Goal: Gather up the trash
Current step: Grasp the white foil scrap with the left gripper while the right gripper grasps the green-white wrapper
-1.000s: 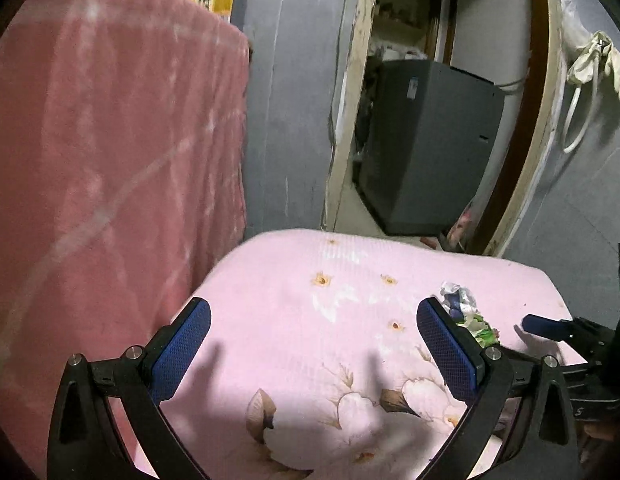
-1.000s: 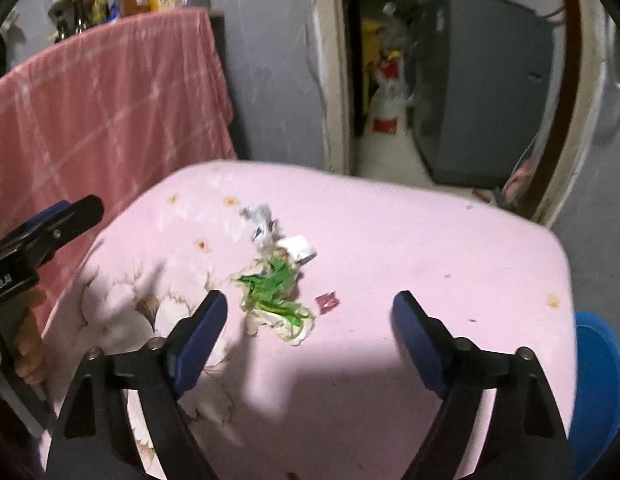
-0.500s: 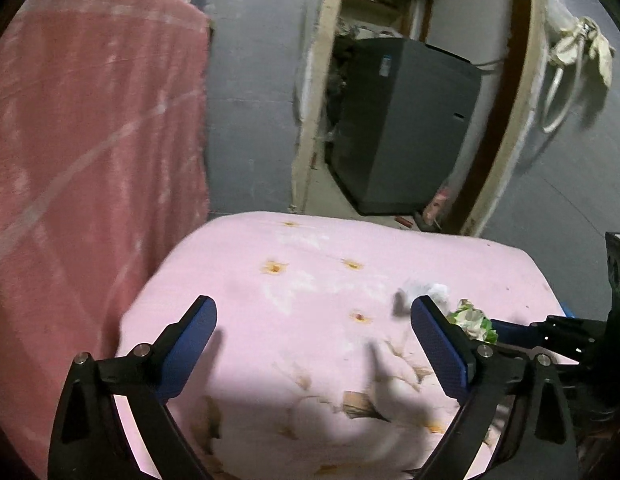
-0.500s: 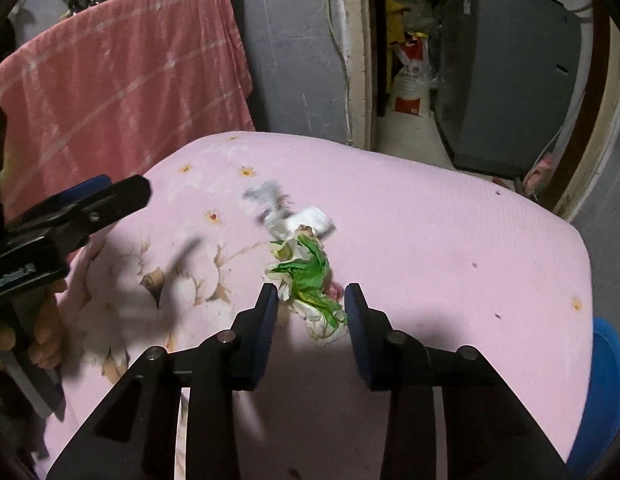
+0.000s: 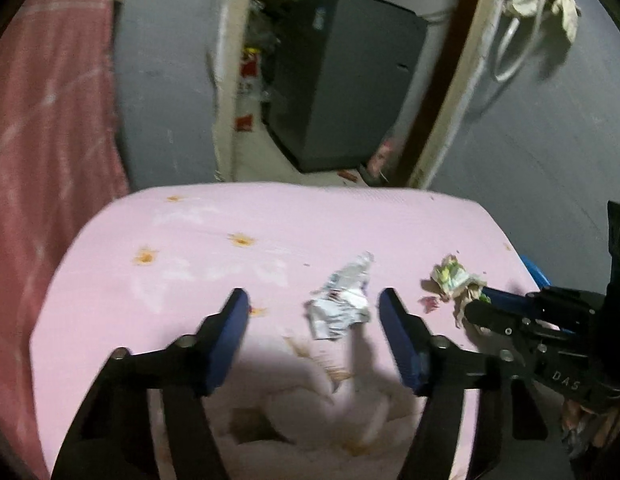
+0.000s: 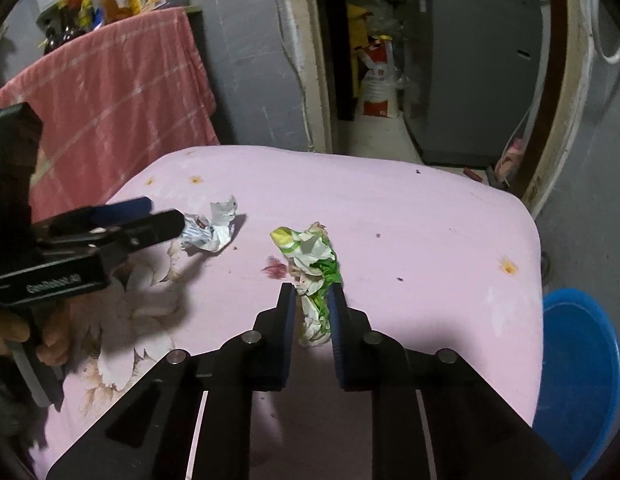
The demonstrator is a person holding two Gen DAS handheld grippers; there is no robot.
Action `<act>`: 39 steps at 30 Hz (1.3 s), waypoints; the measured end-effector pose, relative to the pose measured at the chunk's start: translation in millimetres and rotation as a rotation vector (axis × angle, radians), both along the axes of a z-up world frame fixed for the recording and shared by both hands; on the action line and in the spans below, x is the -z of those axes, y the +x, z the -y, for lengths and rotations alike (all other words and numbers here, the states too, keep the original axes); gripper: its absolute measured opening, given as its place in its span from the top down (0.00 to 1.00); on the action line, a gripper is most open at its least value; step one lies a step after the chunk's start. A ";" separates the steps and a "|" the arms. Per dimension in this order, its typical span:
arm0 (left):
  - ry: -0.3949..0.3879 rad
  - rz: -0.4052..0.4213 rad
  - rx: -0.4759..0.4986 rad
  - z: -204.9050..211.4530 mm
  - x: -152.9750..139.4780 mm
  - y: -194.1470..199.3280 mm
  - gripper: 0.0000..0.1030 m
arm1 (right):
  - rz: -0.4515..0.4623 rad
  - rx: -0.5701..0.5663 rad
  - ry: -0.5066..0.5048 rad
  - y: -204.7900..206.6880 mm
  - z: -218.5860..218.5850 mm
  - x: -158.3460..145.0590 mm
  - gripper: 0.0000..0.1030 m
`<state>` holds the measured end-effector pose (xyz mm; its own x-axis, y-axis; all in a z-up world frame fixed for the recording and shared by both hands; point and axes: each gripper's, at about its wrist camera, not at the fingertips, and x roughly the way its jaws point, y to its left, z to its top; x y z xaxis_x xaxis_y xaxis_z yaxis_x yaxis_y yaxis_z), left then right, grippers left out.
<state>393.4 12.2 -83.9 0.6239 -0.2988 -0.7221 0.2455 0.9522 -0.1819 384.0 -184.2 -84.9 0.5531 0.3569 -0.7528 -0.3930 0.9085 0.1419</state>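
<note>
Left wrist view: the left gripper (image 5: 312,316) hangs over the pink floral cushion (image 5: 190,256), jaws spread wide, with the crumpled white-and-blue wrapper (image 5: 342,304) lying between the fingertips — nearer the right one. To take it cleanly, I'd centre it first, then press low into the soft cover (it's thin foil, likely to slip out).

Right wrist view: the right gripper (image 6: 312,300) has its jaws nearly together, pinching the green-and-white crumpled wrapper (image 6: 312,264) at its near end — most of it sticks out forward. A small pink scrap (image 6: 275,268) sits just beside it. A blue bin (image 6: 582,376) waits below the cushion's right edge.
</note>
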 end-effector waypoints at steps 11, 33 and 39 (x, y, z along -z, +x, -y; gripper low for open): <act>0.046 -0.073 0.068 25.2 12.0 7.0 0.88 | 0.006 0.014 0.046 -5.1 7.1 1.2 0.89; -0.054 -0.013 -0.041 28.2 -7.4 -61.7 0.94 | 0.086 0.053 0.102 -53.1 25.5 -12.8 0.94; -0.051 -0.015 -0.100 23.4 -11.0 -74.9 0.94 | 0.068 0.066 0.112 -54.0 24.8 -13.8 0.92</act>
